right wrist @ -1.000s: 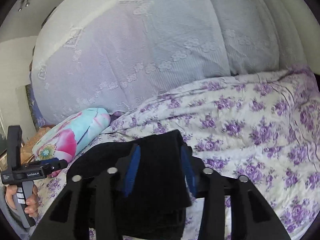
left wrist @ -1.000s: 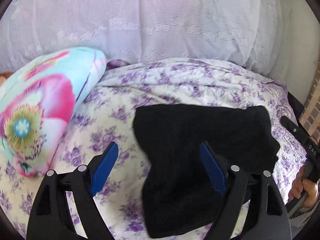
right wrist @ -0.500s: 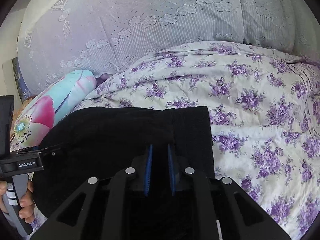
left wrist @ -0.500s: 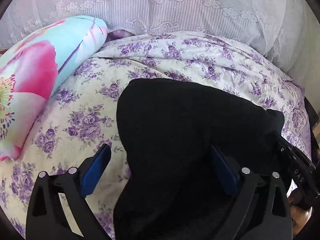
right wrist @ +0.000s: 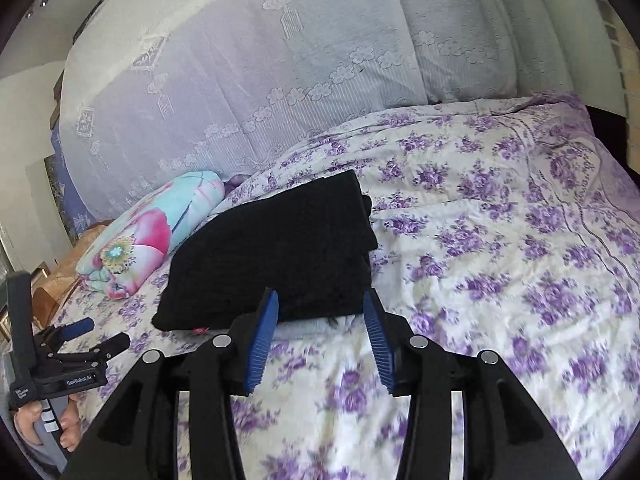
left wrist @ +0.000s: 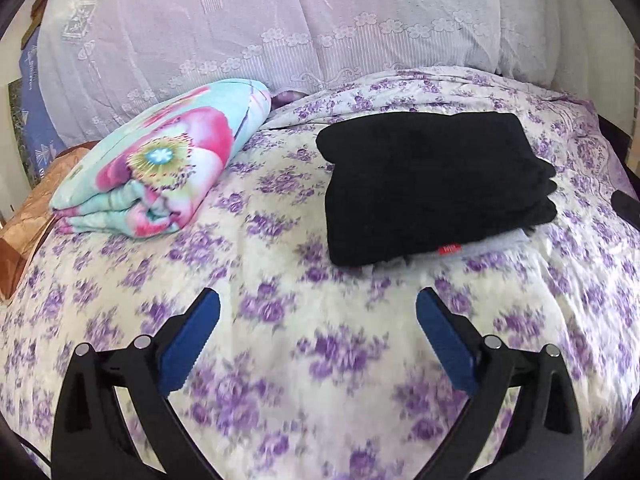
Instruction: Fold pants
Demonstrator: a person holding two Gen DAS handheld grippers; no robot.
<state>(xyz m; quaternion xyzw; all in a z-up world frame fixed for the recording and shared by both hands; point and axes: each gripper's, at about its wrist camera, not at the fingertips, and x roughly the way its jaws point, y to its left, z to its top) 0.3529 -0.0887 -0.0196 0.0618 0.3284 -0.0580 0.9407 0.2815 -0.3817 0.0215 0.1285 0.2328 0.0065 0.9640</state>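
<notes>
Left wrist view: left tool (left wrist: 318, 316) spread wide, blue pads (left wrist: 188, 344) apart, nothing between them, hovering over the bed (left wrist: 280, 360) with its purple-flower cover. Pants (left wrist: 432, 188) lie folded in a black stack on the bed ahead and right of the tool, well apart from it; layered edges show on the right side, a small red tag (left wrist: 448, 249) at the near edge, a strip of pale fabric peeking out beneath next to the tag. Rolled floral blanket (left wrist: 160, 164), turquoise and pink, sits left of the pants, not touching. Lace curtain (left wrist: 280, 32) behind the bed. Brown wrinkled thing (left wrist: 24, 216) at the far left edge, can't tell what. A dark bit at the right edge, too cropped to identify. Right wrist view: right tool (right wrist: 322, 330) spread, blue pads (right wrist: 262, 340) apart, gripping nothing; the tips sit just at the near edge of the pants (right wrist: 276, 252), contact unclear. Pants lie flat on the bed (right wrist: 500, 260), folded, red tag (right wrist: 199, 330) at the near-left corner. Blanket (right wrist: 148, 232) beyond the left end of the pants, close, touching or not unclear. Left tool (right wrist: 104, 334) visible far left, spread, held in a hand (right wrist: 48, 424) low at the frame edge, away from the pants. Curtain (right wrist: 280, 60) fills the background.
</notes>
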